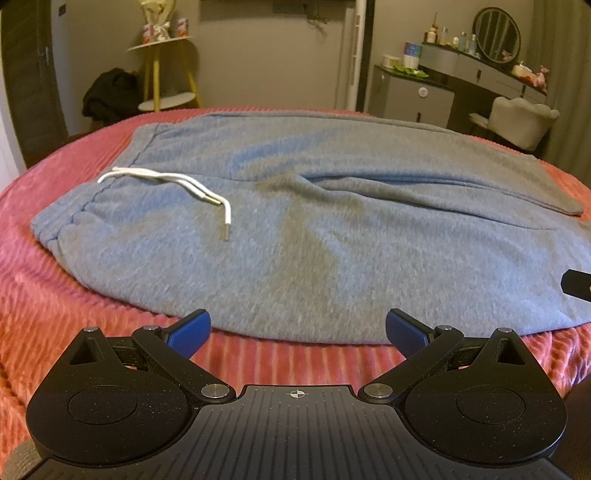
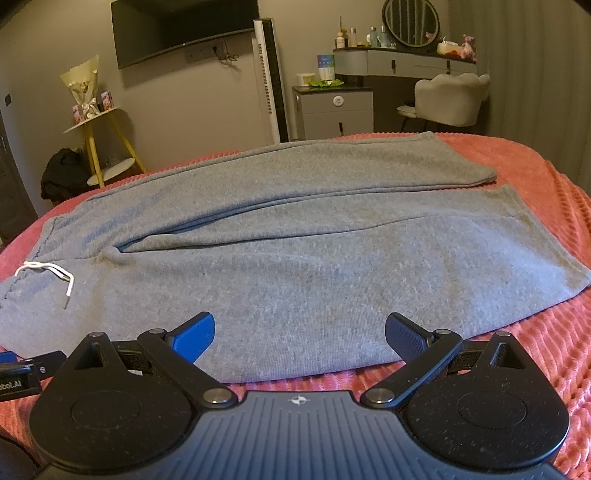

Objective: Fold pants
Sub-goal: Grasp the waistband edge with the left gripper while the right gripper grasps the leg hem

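Plainly, your grey pants [image 1: 314, 221] lay spread flat on the pink ribbed bedspread [image 1: 74, 295], waistband to the left, white drawstring [image 1: 177, 184] loose on top. Your left gripper [image 1: 297, 332] and right gripper [image 2: 299, 336] both stood spread wide, holding nothing, at the near edge of the cloth. Only your right view showed both leg cuffs [image 2: 554, 251] and the wall television [image 2: 177, 29].

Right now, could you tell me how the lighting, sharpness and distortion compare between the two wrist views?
Left wrist view: dim warm light, sweatpants slightly smeared with bluish patches, bed edge bowed by the fisheye. Right wrist view: sharper, the knit grain reads clearly, the blanket ribs are crisp, and the tower fan leans from distortion.
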A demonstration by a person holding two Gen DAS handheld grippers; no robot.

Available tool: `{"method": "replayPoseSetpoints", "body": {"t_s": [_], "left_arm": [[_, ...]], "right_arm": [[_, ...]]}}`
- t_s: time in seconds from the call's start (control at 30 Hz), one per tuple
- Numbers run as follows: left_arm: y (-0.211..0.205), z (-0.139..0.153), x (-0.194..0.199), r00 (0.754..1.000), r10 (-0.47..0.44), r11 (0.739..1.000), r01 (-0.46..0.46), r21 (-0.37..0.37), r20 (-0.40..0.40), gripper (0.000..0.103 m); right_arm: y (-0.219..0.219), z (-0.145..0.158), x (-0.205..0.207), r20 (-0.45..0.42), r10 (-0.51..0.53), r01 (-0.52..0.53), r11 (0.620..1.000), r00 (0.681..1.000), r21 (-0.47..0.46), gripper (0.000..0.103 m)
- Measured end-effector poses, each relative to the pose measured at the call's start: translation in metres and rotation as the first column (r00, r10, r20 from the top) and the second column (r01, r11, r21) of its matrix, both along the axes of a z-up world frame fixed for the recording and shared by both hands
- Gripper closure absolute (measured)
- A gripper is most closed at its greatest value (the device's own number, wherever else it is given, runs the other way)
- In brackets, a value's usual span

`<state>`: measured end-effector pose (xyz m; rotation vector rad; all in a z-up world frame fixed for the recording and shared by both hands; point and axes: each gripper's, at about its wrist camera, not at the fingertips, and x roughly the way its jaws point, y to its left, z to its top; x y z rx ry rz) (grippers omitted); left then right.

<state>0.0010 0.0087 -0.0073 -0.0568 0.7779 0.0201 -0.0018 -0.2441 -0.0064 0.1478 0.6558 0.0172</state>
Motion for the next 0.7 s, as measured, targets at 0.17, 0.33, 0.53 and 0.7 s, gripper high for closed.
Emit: {"method": "replayPoseSetpoints", "body": {"t_s": [0.17,0.33,0.53,0.7], "left_arm": [[0.0,0.0,0.002,1.0,-0.005,1.0,0.005,-0.013,-0.008,0.0],[-0.001,0.001,0.004,1.0,-0.013,1.0,0.013,-0.012,-0.002,0.0],[0.007,0.008,0.013,1.0,0.013,0.997,-0.013,-0.072,-0.008,0.0],[0.011,0.019,0.056,0.985,0.157,0.983,-0.149,-0.107,0.072,0.0]], "right_arm": [[-0.008,-0.001,0.003,-0.01,0.003,-0.002,0.998,1.0,0.068,0.004],[-0.018,-0.006,0.015,-0.053,-0.008,0.016,0.99,0.999,0.142,0.004],[-0.041,-0.012,0.044,-0.08,-0.043,0.059,0.977,0.996,0.204,0.004],[-0.072,-0.028,0.096,-0.141,-0.106,0.133,0.971,0.984,0.198,0.004]]}}
